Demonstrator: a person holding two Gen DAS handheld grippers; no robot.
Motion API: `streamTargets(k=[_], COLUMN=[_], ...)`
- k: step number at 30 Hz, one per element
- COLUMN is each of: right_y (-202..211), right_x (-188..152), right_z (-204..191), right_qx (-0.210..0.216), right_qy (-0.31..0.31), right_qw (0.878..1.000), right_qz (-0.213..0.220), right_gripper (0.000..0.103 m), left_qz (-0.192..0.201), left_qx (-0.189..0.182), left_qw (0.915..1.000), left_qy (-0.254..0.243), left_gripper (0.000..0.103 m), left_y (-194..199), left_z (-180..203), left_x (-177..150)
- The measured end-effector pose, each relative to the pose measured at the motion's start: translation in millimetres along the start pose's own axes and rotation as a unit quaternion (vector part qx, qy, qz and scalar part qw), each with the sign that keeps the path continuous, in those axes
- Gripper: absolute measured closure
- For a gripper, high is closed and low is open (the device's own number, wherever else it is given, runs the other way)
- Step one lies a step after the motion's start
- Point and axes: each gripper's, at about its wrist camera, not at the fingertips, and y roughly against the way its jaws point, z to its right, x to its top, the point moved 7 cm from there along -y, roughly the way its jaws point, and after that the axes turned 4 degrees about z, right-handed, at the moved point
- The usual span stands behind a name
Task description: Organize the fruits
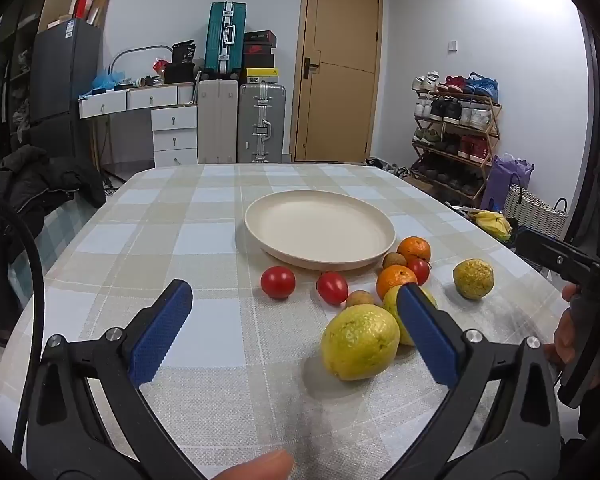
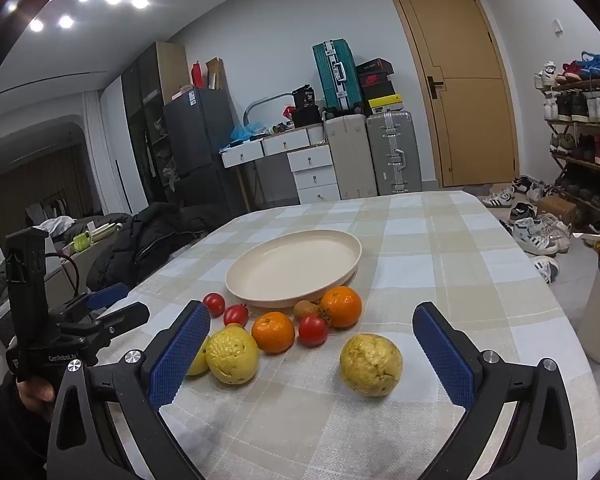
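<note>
guava [image 2: 371,364] ahead between right fingers [image 2: 444,352] | both grippers' fingers spread, empty

The room is evenly bright from the ceiling spotlights [image 2: 100,4], which flare in the right wrist view. Shadows under the fruit are soft. Both pictures are sharp, but the edges bend strongly and the corners go black.

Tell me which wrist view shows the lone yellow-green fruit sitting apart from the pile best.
The right wrist view: the lone fruit sits close, whole and unobstructed between the open fingers. The left wrist view shows it smaller, off to the right, still whole.
</note>
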Motion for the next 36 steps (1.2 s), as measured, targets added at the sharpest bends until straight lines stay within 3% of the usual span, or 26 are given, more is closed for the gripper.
streamTargets(k=[36], right_y=[-2.1], right_x=[0.0], right_z=[5.1], right_qx=[-0.002], right_qy=[-0.006], right_qw=[1.000], right_qz=[-0.002], right_gripper=[0.000], left_qz=[-0.011], left_qx=[0.004], left_qw=[0.9999], left_qy=[0.009], left_gripper=[0.001], left_y=[-5.0], left_z=[-5.5], left_x=[-5.5])
